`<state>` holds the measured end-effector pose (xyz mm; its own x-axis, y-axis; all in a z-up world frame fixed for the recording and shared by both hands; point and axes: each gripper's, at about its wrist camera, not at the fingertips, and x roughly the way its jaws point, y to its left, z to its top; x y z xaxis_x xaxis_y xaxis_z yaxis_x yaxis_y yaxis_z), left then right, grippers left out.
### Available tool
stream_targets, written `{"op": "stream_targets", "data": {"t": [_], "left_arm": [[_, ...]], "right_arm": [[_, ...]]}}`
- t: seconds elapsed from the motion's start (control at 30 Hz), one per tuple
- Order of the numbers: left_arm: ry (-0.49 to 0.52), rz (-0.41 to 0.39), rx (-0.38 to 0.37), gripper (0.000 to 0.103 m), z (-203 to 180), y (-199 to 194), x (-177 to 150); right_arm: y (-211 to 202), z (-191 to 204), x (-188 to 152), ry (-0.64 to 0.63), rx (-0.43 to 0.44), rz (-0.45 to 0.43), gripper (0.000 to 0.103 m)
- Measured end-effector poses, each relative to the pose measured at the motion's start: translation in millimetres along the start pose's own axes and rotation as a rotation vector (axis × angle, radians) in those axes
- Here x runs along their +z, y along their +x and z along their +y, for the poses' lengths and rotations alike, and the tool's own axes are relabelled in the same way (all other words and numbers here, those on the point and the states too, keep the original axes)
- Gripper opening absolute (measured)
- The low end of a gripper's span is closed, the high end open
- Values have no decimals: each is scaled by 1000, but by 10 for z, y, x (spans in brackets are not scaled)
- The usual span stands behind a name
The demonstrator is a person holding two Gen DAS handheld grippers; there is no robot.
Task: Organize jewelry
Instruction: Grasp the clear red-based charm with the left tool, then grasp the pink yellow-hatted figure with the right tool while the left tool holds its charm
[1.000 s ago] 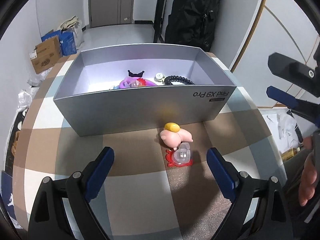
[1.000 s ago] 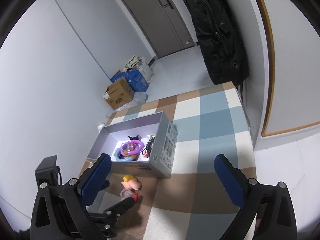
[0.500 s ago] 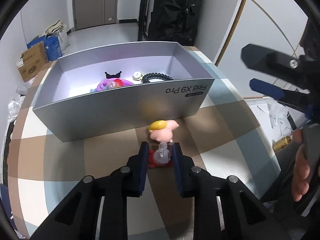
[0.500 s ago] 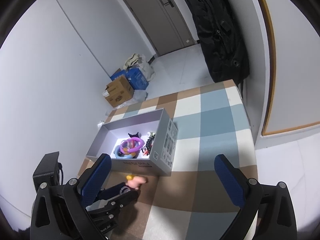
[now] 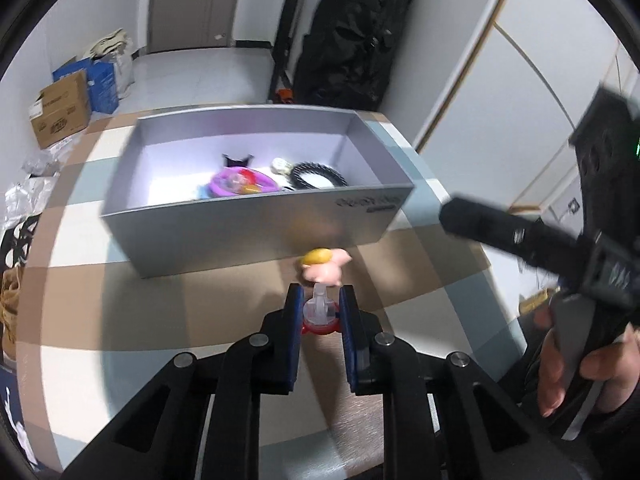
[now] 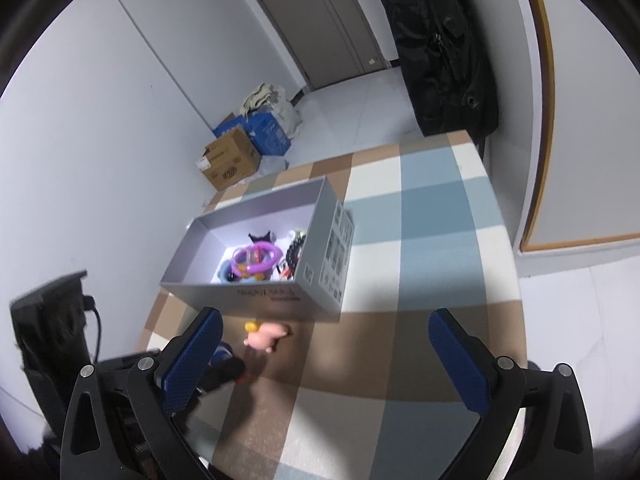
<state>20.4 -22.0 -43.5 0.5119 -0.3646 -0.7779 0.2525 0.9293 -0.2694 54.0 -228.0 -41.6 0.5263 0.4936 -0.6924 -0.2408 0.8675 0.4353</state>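
White walls, a grey door and a black hanging bag [image 5: 352, 32] are framing the room, with cardboard boxes [image 6: 230, 162] being kept on the floor by the wall. Next in size, the bench [image 6: 432, 248] is being covered by a checked cloth in brown, blue and cream. On it, an open grey box [image 5: 256, 224] is being used for the jewelry: a purple ring-shaped piece [image 5: 244, 181] and a black coiled band [image 5: 316, 174] are lying inside, along with other small items.

Just outside the front wall of the box, a pink figure with a yellow cap [image 5: 324, 268] is lying on the cloth. Just beside it, a small red-and-clear ring [image 5: 319, 314] is being gripped by the left gripper [image 5: 319, 312], whose 2 blue pads are clenched against its clear domed top. The right gripper [image 6: 324, 344] is being held released and empty above the bench.

The ring is judged to be light, stiff and rather slippery on its smooth plastic dome, so it could twist or pop out under a hard squeeze. A hold low across the dome, near the red base, is judged to be safest.
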Motion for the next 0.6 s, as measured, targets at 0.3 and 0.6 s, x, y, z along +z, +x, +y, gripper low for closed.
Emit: {"op": "stream_targets", "data": {"t": [0.3,0.6], "left_arm": [[-163,-82,-11,13,437,-212,51],[-318,-75,-49,13,752,-183,108]], "right_arm": [[215,166,-128,-41,-3,80,103],[452,428,-225,-138,-11,118,91]]}}
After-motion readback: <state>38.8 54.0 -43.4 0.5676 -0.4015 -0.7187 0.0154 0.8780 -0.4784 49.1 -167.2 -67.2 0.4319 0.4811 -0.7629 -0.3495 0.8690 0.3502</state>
